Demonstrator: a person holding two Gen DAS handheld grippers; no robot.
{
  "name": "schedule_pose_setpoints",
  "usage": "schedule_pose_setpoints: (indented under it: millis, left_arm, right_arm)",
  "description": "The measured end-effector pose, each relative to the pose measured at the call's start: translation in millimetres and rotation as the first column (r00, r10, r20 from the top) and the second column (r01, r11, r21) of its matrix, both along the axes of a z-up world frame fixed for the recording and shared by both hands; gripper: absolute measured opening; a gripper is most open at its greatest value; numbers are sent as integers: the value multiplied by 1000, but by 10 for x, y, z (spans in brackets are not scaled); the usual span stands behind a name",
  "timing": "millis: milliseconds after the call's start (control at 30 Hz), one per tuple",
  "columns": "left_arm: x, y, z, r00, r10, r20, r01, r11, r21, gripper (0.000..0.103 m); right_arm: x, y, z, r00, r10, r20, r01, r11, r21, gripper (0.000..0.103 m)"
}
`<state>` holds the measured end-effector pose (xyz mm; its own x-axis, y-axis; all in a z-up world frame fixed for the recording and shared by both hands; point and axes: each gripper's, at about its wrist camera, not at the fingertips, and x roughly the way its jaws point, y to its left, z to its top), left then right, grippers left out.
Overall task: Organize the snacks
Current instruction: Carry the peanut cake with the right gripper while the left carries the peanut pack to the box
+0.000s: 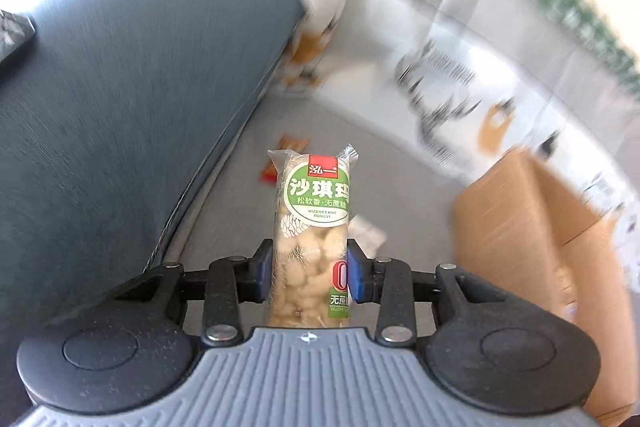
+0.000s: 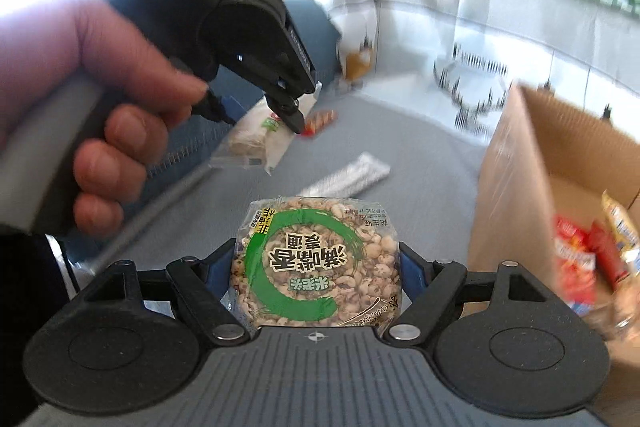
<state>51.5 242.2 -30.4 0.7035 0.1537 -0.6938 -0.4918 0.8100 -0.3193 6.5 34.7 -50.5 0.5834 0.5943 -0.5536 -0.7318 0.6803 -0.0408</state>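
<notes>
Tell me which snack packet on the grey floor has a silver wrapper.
It is the long silver packet lying flat nearest the right gripper's held puffed-rice cake. The other loose packet, farther off, is red and orange.

Sachima pack (image 1: 312,227): clear w/ green-white label, red logo. Puffed-rice pack (image 2: 316,267): green ring, black print. Box (image 2: 516,187) brown; sofa (image 1: 120,107) blue-grey; floor (image 1: 344,135) grey.

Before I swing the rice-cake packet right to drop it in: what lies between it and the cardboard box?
Right wrist view: only bare grey surface separates the rice-cake packet from the cardboard box.
</notes>
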Motion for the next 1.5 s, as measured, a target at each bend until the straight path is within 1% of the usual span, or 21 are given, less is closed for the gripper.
schedule_pose_setpoints:
  millis: [67, 100, 167, 233, 300, 400, 500, 600, 667, 733, 833, 900, 1067, 1167, 1500]
  left_arm:
    - [-141, -68, 134, 996, -21, 86, 22, 1000, -15, 40]
    - [-219, -115, 202, 990, -35, 133, 38, 999, -24, 40]
    - [-351, -224, 319, 976, -67, 205, 73, 997, -18, 40]
    - [-456, -357, 405, 961, -113, 251, 115, 993, 5, 40]
    - [-478, -513, 447, 949, -161, 272, 157, 987, 35, 40]
    - [-486, -734, 482, 935, -223, 275, 208, 974, 85, 40]
    - [-425, -893, 479, 923, -269, 277, 249, 963, 104, 40]
    - [-383, -1017, 439, 915, -300, 269, 276, 953, 123, 40]
    - [-338, -1090, 416, 913, -318, 256, 291, 947, 139, 40]
    - [-309, -1118, 381, 910, -333, 248, 304, 941, 148, 40]
    - [-253, -1173, 357, 906, -348, 240, 317, 935, 159, 40]
    - [-221, -1195, 345, 905, -353, 238, 321, 933, 164, 40]
    - [-110, -1222, 304, 907, -350, 233, 322, 935, 150, 40]
    - [-50, -1245, 275, 907, -350, 233, 327, 936, 135, 40]
    - [132, -1345, 222, 905, -352, 239, 333, 936, 115, 40]
  right_arm:
    - [-67, -87, 126, 999, -3, 39, 2, 999, 35, 81]
    - [-93, -136, 187, 998, -7, 55, 4, 999, 49, 81]
    - [-147, -265, 315, 996, -24, 83, 18, 997, 77, 81]
    - [-181, -432, 457, 993, -58, 106, 46, 992, 115, 81]
    - [-200, -629, 617, 986, -103, 132, 81, 984, 161, 81]
    - [-176, -910, 822, 971, -176, 163, 139, 967, 214, 81]
    - [-120, -1174, 1002, 947, -255, 196, 202, 946, 255, 81]
    - [47, -1457, 1112, 919, -331, 216, 264, 921, 287, 81]
    - [143, -1635, 1133, 897, -380, 226, 305, 902, 304, 81]
    - [263, -1814, 1074, 880, -424, 214, 349, 883, 315, 81]
    - [407, -2034, 930, 864, -487, 128, 426, 842, 330, 81]
    - [466, -2146, 913, 851, -514, 109, 450, 820, 354, 81]
    - [577, -2252, 828, 840, -540, 51, 486, 791, 371, 81]
    - [611, -2283, 802, 835, -549, 35, 497, 780, 380, 81]
    - [834, -2343, 714, 831, -556, 14, 513, 775, 368, 81]
